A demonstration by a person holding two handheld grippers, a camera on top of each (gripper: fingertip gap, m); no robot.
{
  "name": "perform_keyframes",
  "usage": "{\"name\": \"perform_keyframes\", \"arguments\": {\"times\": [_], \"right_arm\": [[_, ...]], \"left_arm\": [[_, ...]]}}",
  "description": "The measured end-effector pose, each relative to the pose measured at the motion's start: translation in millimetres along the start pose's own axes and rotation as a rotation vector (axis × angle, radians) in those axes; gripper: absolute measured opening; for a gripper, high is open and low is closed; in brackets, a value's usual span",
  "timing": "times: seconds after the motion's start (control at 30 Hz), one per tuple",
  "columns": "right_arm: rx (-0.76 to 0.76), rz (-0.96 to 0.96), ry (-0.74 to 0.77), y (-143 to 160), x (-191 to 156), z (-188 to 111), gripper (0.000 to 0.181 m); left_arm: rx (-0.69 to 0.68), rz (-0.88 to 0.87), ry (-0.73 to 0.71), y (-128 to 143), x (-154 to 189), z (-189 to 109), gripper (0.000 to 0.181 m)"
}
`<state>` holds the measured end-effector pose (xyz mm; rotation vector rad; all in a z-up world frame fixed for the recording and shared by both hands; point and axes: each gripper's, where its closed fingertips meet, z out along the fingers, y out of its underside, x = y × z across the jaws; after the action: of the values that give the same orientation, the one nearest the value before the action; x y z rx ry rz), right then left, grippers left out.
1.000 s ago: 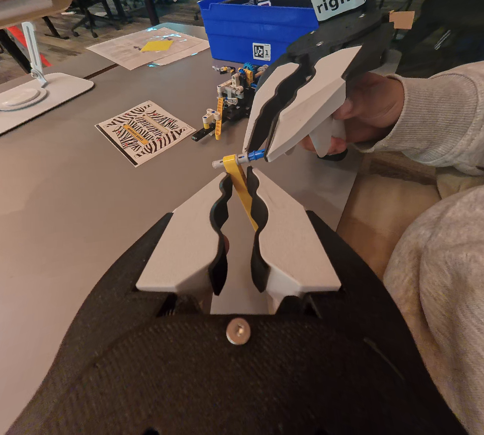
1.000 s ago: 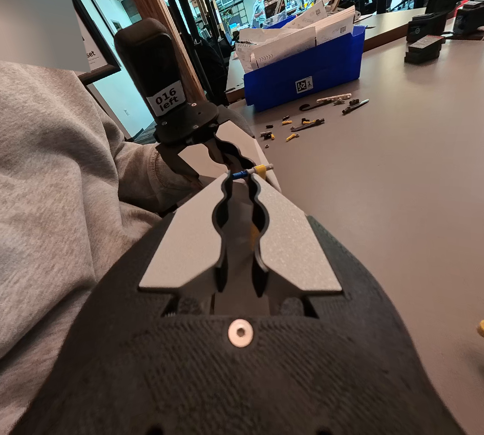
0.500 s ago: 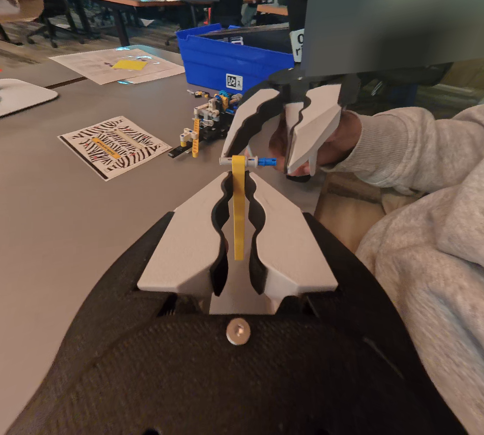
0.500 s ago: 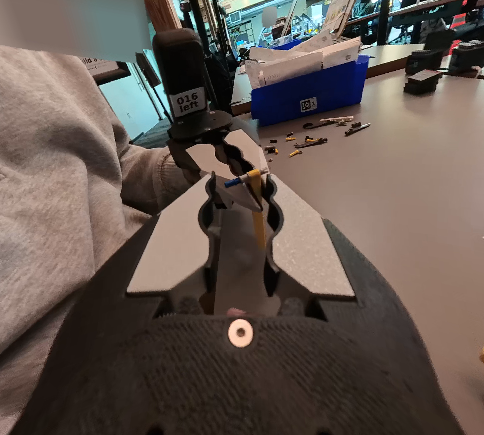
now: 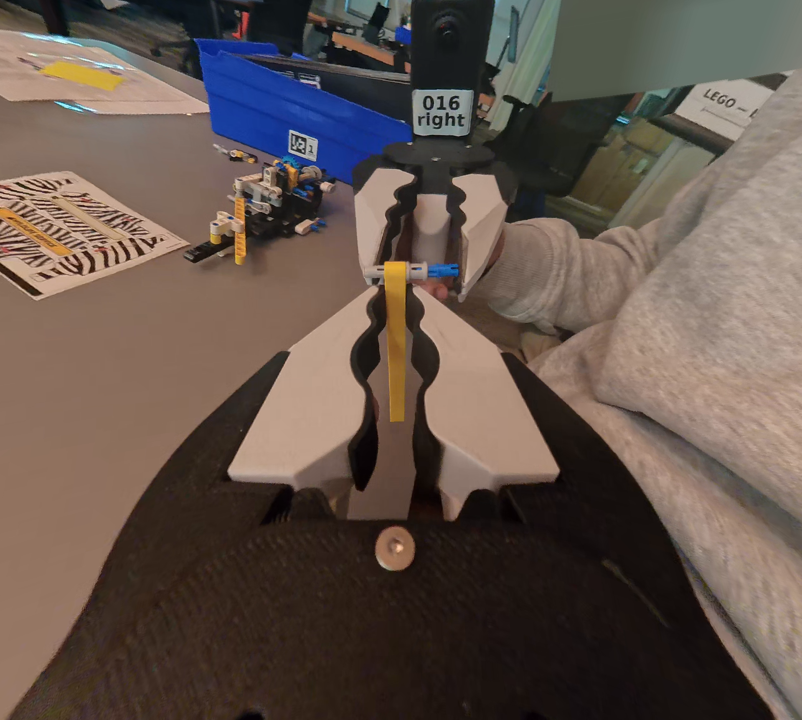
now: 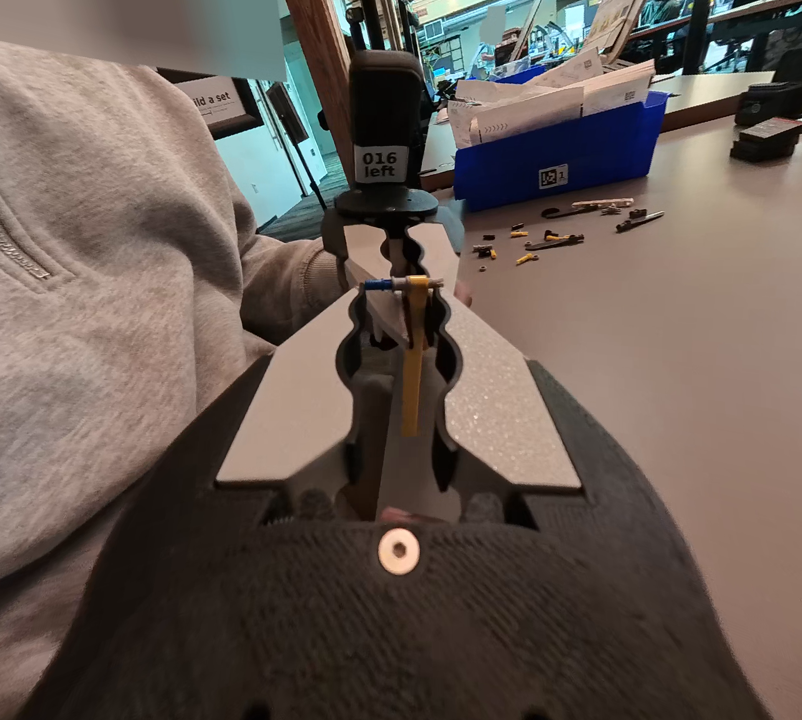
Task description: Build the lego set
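Since 1 s ago my right gripper [image 5: 427, 265] let go of the blue pin [image 5: 442, 269] & sits spread; left gripper [image 5: 397, 300] clamps thin yellow plastic beam [image 5: 396, 347] mid-air w/ grey axle [image 5: 392, 270], a regrip nudge could twist it loose.

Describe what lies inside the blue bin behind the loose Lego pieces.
In the right wrist view, the blue bin holds crumpled white paper sheets rising above its rim. Anything beneath them is hidden by its wall and the papers.

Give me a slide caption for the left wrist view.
Left gripper holds a yellow beam upright, facing the open right gripper.
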<state>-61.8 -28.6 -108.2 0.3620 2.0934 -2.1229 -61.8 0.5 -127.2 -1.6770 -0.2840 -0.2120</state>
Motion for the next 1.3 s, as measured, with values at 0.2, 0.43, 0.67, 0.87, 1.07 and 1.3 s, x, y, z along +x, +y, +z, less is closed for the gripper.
{"name": "perform_keyframes", "arguments": {"times": [0.2,0.43,0.67,0.87,1.07,1.3], "right_arm": [[-0.012,0.026,-0.006,3,1,0,0.028],[-0.005,0.087,-0.025,4,3,-1,0.028],[-0.028,0.088,-0.024,9,5,-1,0.025],[-0.037,0.087,-0.030,10,5,-2,0.025],[-0.054,0.088,-0.026,13,6,-2,0.025],[-0.056,0.097,-0.031,15,6,-2,0.025]], "left_arm": [[-0.020,0.028,-0.028,3,-3,1,0.005],[-0.038,0.037,-0.046,6,-6,1,0.005],[-0.077,0.080,-0.084,12,-10,1,0.006],[-0.104,0.133,-0.126,14,-11,1,0.006],[-0.131,0.160,-0.145,18,-12,2,0.007],[-0.147,0.203,-0.172,20,-14,2,0.008]]}}
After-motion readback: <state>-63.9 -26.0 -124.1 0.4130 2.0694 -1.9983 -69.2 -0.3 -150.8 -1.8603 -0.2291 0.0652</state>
